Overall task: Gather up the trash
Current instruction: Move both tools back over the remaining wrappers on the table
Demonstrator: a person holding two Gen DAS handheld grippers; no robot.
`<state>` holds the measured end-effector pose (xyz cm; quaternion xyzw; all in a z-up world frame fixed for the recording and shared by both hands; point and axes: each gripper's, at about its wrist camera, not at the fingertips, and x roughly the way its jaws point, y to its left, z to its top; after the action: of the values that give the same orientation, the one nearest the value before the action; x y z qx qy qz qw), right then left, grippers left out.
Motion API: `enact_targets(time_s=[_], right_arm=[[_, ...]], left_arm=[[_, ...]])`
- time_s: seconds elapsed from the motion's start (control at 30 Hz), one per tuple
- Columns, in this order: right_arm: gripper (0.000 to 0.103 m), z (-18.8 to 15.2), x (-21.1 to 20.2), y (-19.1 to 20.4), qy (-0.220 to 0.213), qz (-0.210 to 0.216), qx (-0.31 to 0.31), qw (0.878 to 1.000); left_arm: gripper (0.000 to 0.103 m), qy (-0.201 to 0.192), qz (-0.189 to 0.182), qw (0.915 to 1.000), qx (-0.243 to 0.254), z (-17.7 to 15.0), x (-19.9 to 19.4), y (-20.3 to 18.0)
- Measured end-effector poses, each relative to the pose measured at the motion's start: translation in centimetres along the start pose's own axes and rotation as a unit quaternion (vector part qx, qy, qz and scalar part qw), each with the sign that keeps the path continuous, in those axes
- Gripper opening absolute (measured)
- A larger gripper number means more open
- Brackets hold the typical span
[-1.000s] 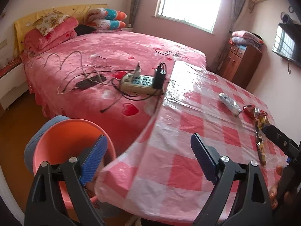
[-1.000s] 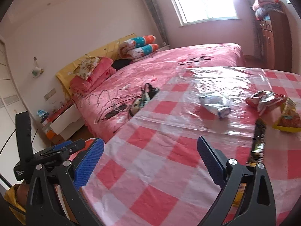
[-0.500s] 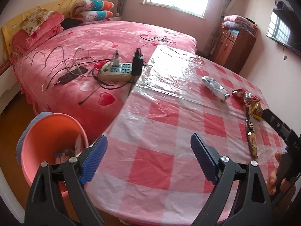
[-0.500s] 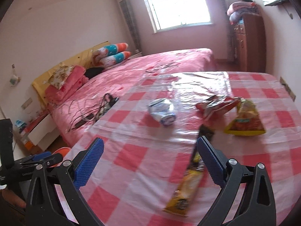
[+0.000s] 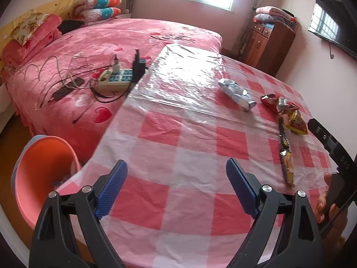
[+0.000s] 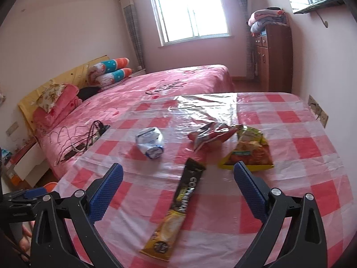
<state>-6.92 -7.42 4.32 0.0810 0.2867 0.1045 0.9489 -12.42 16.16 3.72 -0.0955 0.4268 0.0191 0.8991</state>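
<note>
Both claws empty, jaws spread wide. Right claw [image 6: 178,186] hangs over the long coffee-stick sachet [image 6: 176,210], lower centre of the right wrist view; the pads stand either side of it, not touching. Left claw [image 5: 176,187] is over bare checked cloth, lower centre of its own view.

Other trash on the desk [image 6: 301,160], mid frame: crushed white wrapper [image 6: 150,143], red snack bag [image 6: 209,134], yellow chip bag [image 6: 250,150].

Orange bin [image 5: 42,169] sits on the floor at lower left of the left view, below the desk edge.

Risks, as I judge them:
- Sachet lies flat on a glossy plastic cover; pads may skid over it or pinch the film and drag the cloth.
- Sachet runs lengthwise between the pads, so closing may miss it.
- Bin is well apart from the trash; a loose grip could drop the sachet on the way.
</note>
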Motion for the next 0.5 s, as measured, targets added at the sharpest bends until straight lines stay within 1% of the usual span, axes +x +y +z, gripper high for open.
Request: enact_targets(time_s=[0.2, 0.37, 0.5], right_arm=[[0.098, 0.2, 0.3, -1.3, 0.002, -0.020, 0.007, 1.000], [0.098, 0.3, 0.6, -2.4, 0.003, -0.034, 0.010, 0.999], [0.098, 0.4, 1.1, -3.4, 0.011, -0.040, 0.018, 0.999]], left_arm=[[0.090, 0.015, -0.016, 0.9997, 0.008, 0.6, 0.8, -1.9], [0.090, 0.031, -0.040, 0.9987, -0.001, 1.5, 1.8, -3.3], [0.090, 0.035, -0.056, 0.9978, -0.004, 2.5, 2.5, -4.6]])
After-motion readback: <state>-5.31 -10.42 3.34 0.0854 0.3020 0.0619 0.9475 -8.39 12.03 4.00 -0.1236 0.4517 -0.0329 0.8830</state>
